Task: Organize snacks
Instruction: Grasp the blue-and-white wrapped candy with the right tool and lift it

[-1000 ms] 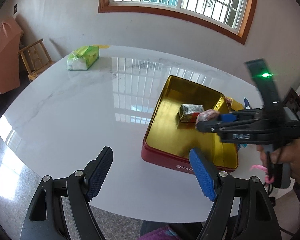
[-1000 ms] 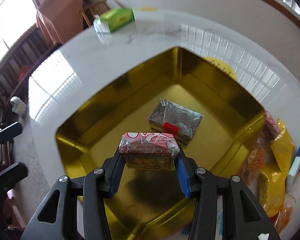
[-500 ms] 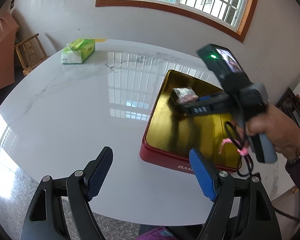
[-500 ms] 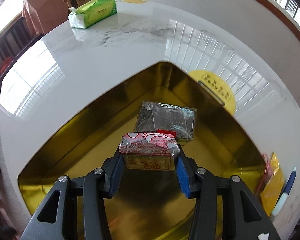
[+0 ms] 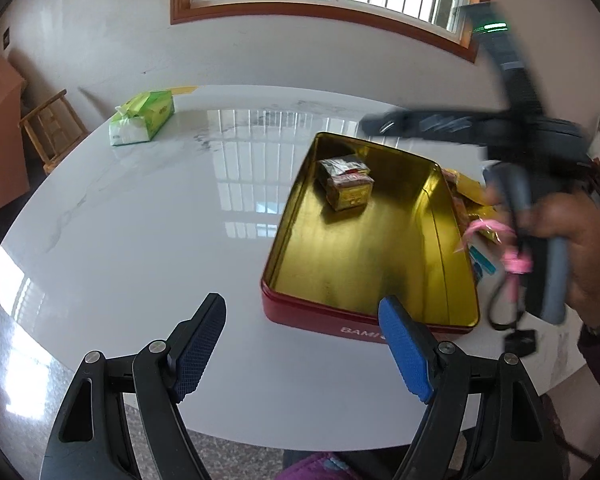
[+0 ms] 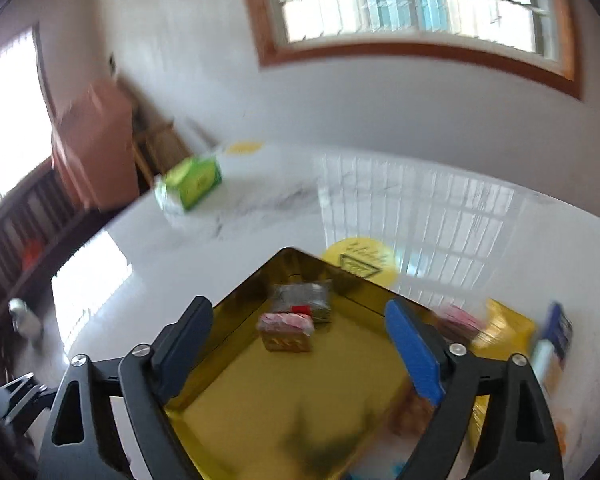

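Note:
A red tin [image 5: 320,318] with a gold inside [image 6: 260,400] sits on the white marble table. In its far corner lie a silver snack pack [image 5: 340,166] [image 6: 304,296] and, against it, a red-and-white-topped gold pack [image 5: 350,192] [image 6: 287,330]. My right gripper [image 6: 298,312] hangs above the tin, blurred by motion. Its jaws are opening and nothing is between them. In the left wrist view the right gripper [image 5: 380,124] shows as a dark blur over the tin's far edge, held by a hand [image 5: 572,240]. My left gripper [image 5: 302,344] stands open and empty by the tin's near left corner.
More snack packets [image 5: 468,196] [image 6: 500,328] are piled to the right of the tin, with a blue-and-white tube [image 6: 552,340] beyond. A green tissue pack [image 5: 142,124] lies at the table's far left. A yellow round sticker [image 6: 360,258] is behind the tin. A wooden chair [image 5: 50,128] stands off the table.
The right gripper let go of the red-and-white pack, which now lies in the tin beside the silver pack. Its jaws spread, and it rose and drew back. The left gripper barely moved.

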The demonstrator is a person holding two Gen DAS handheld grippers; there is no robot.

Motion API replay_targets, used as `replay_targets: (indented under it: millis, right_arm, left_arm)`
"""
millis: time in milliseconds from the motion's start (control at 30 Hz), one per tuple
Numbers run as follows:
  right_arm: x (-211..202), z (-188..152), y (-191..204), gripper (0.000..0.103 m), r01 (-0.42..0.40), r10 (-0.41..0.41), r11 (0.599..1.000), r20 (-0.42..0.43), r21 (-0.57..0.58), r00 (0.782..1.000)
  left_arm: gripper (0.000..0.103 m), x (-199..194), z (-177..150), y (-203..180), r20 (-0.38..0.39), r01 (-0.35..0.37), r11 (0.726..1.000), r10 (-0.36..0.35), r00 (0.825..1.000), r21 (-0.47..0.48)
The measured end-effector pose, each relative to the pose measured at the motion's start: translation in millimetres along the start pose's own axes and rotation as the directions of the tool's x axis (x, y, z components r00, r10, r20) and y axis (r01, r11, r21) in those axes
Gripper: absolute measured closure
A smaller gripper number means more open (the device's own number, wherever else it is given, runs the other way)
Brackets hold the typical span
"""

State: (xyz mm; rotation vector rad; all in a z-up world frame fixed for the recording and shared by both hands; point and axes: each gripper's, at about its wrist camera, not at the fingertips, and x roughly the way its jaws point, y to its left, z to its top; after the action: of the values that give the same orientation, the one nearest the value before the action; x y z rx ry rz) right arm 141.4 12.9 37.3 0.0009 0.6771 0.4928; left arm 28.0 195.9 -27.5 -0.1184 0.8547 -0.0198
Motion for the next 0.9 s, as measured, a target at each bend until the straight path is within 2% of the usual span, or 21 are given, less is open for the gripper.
replay_targets:
  millis: [133,200,267,367,567,700,733,767,800,900]
  right_arm:
    - [-37,-31,-29,0.018,0.05,-0.05,0.999,0.009,-0.011,0.999]
    - [-44,-50,-40,0.034,0.079,-0.082,0.996,-0.057,-0.052,0.995]
    - [-39,-67,-49,0.039,0.043,-0.051,0.997,-0.132,-0.064,0.99]
    - [-28,-86,-45,0.039,0.011,-0.038,0.993,-0.227,-0.121,0.973]
    - [9,-100,-23,0.041,0.023,-0.111,0.95,-0.266,-0.312,0.958]
    - [27,-104,-27,0.042,-0.032,-0.06,0.955,-0.298,-0.295,0.953]
    - [32,-106,-29,0.05,-0.044,-0.054,0.955,-0.316,-0.294,0.947]
    - [36,-107,-30,0.066,-0.058,-0.042,0.958,-0.337,-0.282,0.941]
    - [37,-104,-30,0.077,-0.065,-0.027,0.962,-0.331,-0.266,0.943]
    - [31,-104,-29,0.078,-0.033,-0.052,0.961,-0.297,-0.275,0.954]
  left_arm:
    - [0.024,-5,-1,-8,0.004,0.012,1.0,-0.012,1.0,0.026]
    - [0.024,-7,0,-12,0.004,0.018,0.999,-0.019,1.0,0.037]
    - [0.024,-8,0,-16,0.004,0.017,0.999,-0.017,1.0,0.043]
    - [0.024,-11,-1,-22,0.003,0.029,0.999,-0.029,1.0,0.042]
    - [0.024,-6,-5,-36,-0.049,0.06,0.998,-0.058,0.997,0.032]
    - [0.024,-9,-7,-42,-0.042,0.045,0.997,-0.042,0.998,0.059]
    - [0.024,-9,-7,-43,-0.043,0.042,0.997,-0.039,0.998,0.065]
    - [0.024,-9,-7,-44,-0.045,0.039,0.997,-0.036,0.998,0.07]
    - [0.024,-8,-7,-45,-0.047,0.038,0.997,-0.034,0.998,0.071]
    - [0.024,-4,-7,-47,-0.06,0.039,0.997,-0.034,0.998,0.071]
